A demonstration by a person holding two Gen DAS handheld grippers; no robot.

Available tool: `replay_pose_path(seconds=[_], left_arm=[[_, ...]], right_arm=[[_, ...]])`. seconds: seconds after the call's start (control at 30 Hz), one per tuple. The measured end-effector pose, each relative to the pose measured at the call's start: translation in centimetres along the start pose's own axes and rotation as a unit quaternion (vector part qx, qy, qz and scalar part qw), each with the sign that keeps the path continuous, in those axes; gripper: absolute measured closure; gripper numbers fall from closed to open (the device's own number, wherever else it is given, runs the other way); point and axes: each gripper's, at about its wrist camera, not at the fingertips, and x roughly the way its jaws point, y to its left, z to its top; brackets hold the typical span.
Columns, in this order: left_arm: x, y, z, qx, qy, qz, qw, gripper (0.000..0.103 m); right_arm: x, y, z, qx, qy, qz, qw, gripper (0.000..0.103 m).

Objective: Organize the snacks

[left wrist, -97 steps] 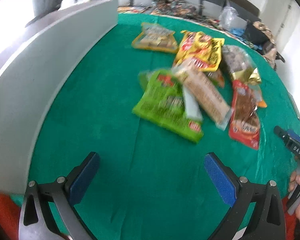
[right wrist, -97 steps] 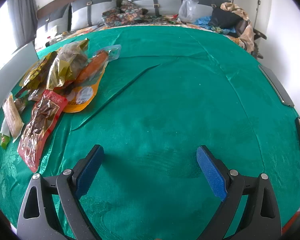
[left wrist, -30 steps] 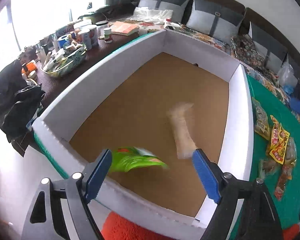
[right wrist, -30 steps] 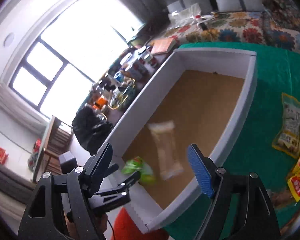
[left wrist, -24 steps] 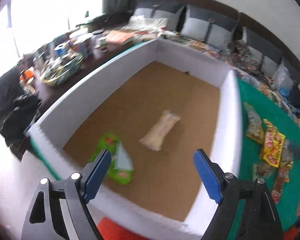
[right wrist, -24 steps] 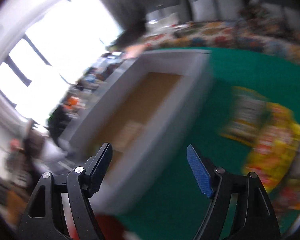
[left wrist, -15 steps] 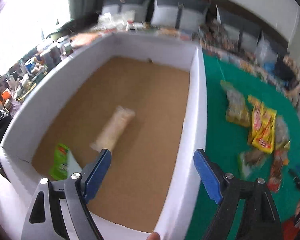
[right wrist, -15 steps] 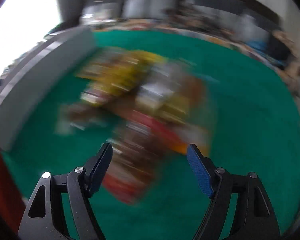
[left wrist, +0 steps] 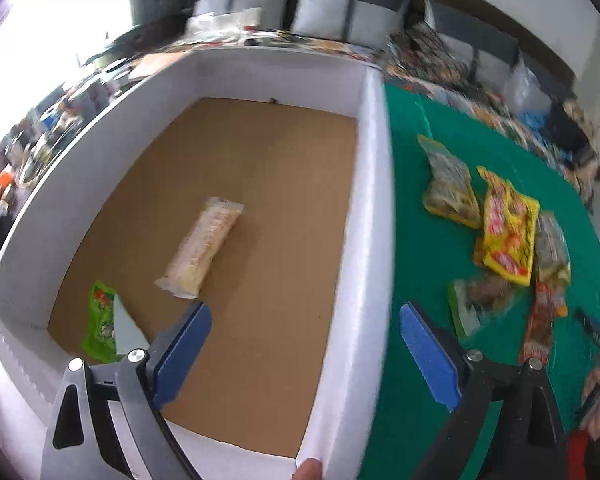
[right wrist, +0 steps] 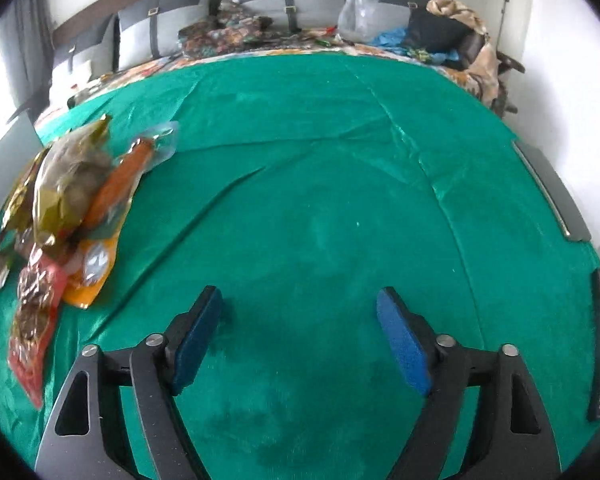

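Green cloth (right wrist: pixel 340 208) covers the table, with a grey-cushioned sofa behind it; a white-walled box (left wrist: pixel 374 200) with a brown cardboard floor stands at the cloth's left edge, and all places below are given relative to that box. Box contents: one pale long packet (left wrist: pixel 202 246) near the middle of the floor, long axis running from the near-left corner toward the far-right one, and one green packet (left wrist: pixel 102 322) by the near-left wall, partly hidden behind the left gripper's finger. Everything else is outside, on the cloth to the right of the box's right wall: a clear-and-yellow bag (left wrist: pixel 450 184) farthest back, a yellow packet (left wrist: pixel 508 232) nearer, then a loose heap (right wrist: pixel 60 208) of foil, orange and red packets, blurred in both views, so no count taken. Left gripper (left wrist: pixel 304 354) hangs over the box's near-right corner, straddling the right wall; jaws opening, wide, nothing between the pads. Right gripper (right wrist: pixel 300 332) hovers over bare cloth well right of the box; jaws opening, wide, empty. Key relation: the heap lies to the left of the right gripper and to the right of the left gripper, roughly between them. Judgement: the right gripper looks nearer to the red packet (right wrist: pixel 30 320) at the heap's near end, whose long axis runs roughly front to back, so the right gripper must swing left to reach it.
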Motion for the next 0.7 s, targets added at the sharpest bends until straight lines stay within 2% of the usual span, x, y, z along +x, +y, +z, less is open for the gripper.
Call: replay_pose_path(seconds=[0.1,0.17,0.23,0.3,0.4,0.5,0.53,0.6,0.7], left_arm=[[-0.9,-1.3,-0.2,0.023,-0.031,0.040,0.9985,0.009],[-2.6,-2.5,-0.5,0.028,-0.079,0.079,0.9933,0.008],[-4.9,-4.2,-0.8,0.038,-0.133,0.101,0.9852,0.008],[-6.8,-5.4,-0.9,0.048,-0.172,0.098,0.9791,0.007],[-9.2,-8.8,-1.4,0.077,-0.210,0.061,0.9727,0.001],[-9.6,-12.1,-2.3,0.104,-0.198,-0.008,0.9747,0.000],[-9.0,-13.4,-2.8,0.114,-0.178,-0.040,0.9766,0.000],[-7.4,-15.3,-3.6,0.128,-0.139,-0.080,0.9787,0.000],[-4.0,-17.5,-5.2,0.145,-0.088,-0.104,0.9801,0.000]], right_arm=[[1.0,0.1,0.2,-0.006,0.006,0.006,1.000,0.009],[1.3,0.2,0.3,-0.007,0.006,0.006,1.000,0.009],[1.2,0.4,0.2,-0.007,0.006,0.005,1.000,0.009],[1.3,0.4,0.2,-0.007,0.007,0.005,1.000,0.009],[1.3,0.4,0.2,-0.007,0.006,0.005,1.000,0.009],[1.3,0.4,0.2,-0.007,0.006,0.006,1.000,0.008],[1.3,0.4,0.2,-0.007,0.006,0.006,1.000,0.008],[1.3,0.4,0.2,-0.007,0.006,0.006,1.000,0.008],[1.3,0.4,0.2,-0.007,0.006,0.006,1.000,0.008]])
